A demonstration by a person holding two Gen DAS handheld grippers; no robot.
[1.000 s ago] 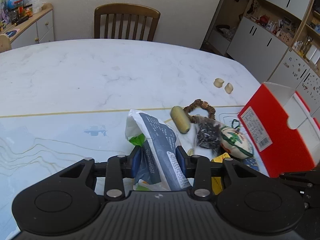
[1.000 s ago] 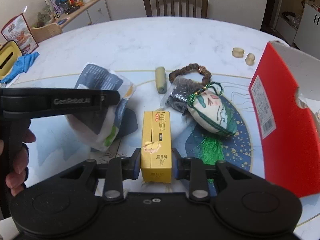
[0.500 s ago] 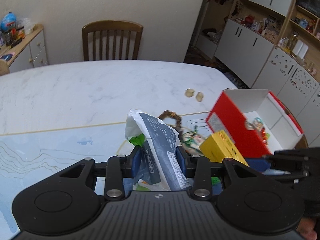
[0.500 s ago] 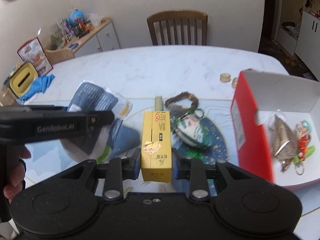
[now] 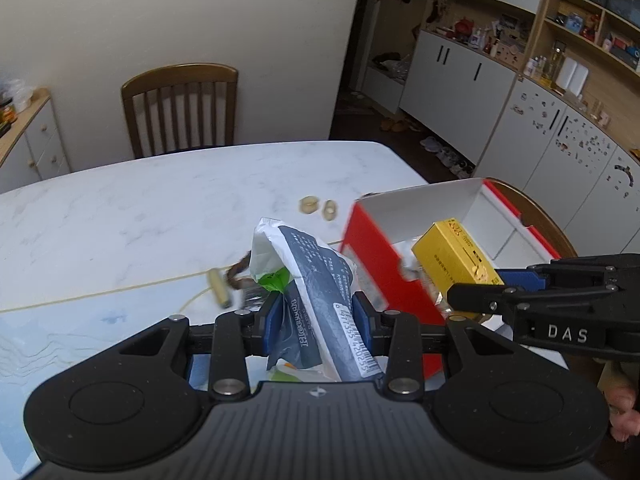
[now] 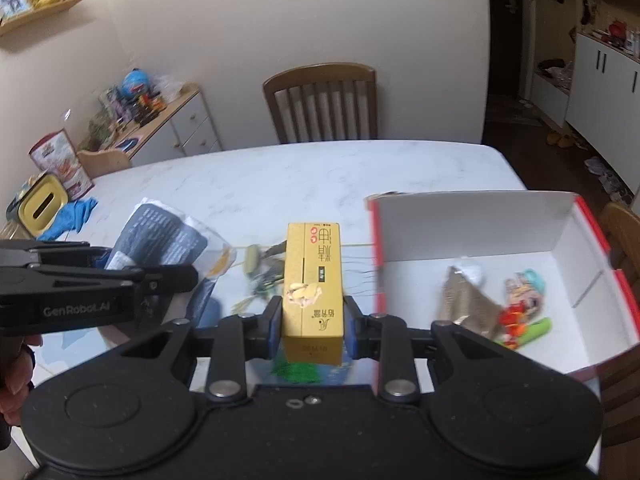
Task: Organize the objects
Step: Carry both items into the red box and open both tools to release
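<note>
My left gripper (image 5: pixel 318 316) is shut on a grey and white snack packet (image 5: pixel 316 276) and holds it in the air above the table. My right gripper (image 6: pixel 312 326) is shut on a yellow carton (image 6: pixel 314 280), held up just left of the open red box (image 6: pixel 592 216). The carton (image 5: pixel 456 260) also shows in the left wrist view, over the red box (image 5: pixel 376 260). The box holds a brown pouch (image 6: pixel 464 304) and a colourful toy (image 6: pixel 520 304). The packet also shows in the right wrist view (image 6: pixel 160 236).
On the marble table (image 5: pixel 140 216) lie a pale cylinder (image 5: pixel 219 288), a bead bracelet (image 5: pixel 238 270) and two small wooden rings (image 5: pixel 318 206). A wooden chair (image 6: pixel 322 104) stands at the far side. A yellow tin (image 6: pixel 40 204) and a blue cloth (image 6: pixel 72 218) lie at the left.
Both grippers have risen from the table with their objects. The right gripper has carried the yellow carton up and toward the red box, whose inside has come into view.
</note>
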